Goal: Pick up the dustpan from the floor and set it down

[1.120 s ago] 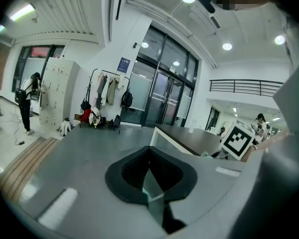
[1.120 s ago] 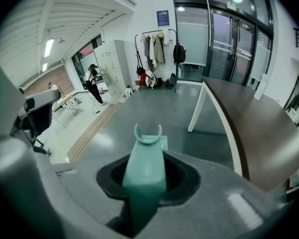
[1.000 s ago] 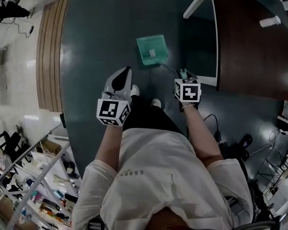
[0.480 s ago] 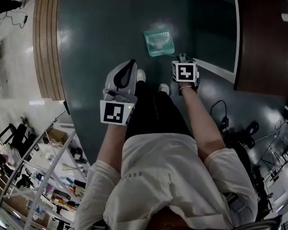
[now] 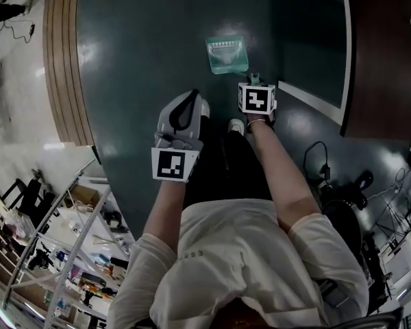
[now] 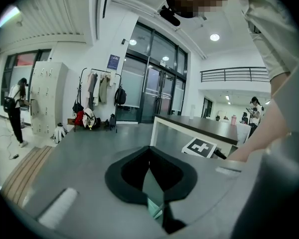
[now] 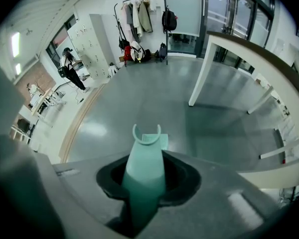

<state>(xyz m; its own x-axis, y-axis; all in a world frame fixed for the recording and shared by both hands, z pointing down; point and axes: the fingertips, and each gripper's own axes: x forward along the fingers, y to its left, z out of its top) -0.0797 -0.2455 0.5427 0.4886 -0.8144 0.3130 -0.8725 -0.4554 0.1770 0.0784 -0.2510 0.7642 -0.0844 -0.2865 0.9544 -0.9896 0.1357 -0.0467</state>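
The teal dustpan [image 5: 227, 53] lies low on the dark green floor ahead of my feet, its pan pointing away. Whether it touches the floor I cannot tell. Its long teal handle [image 7: 142, 166] runs up between the jaws of my right gripper [image 5: 257, 81], which is shut on it and points steeply down. In the right gripper view the pan [image 7: 158, 141] shows just past the handle's forked end. My left gripper [image 5: 192, 96] hangs to the left of the dustpan, apart from it. Its jaws meet at the tip with nothing held, also in the left gripper view [image 6: 149, 151].
A table with a dark brown top [image 5: 377, 53] and white legs [image 5: 315, 105] stands at the right, close to the dustpan. A wooden floor strip [image 5: 58, 60] runs along the left. Cables [image 5: 320, 157] lie at the right, metal shelving [image 5: 68, 252] at the lower left. My shoes [image 5: 235, 124] are just behind the grippers.
Both grippers have sunk toward the floor, the right one more, carrying the dustpan handle with it. The dustpan now lies farther up the head view.
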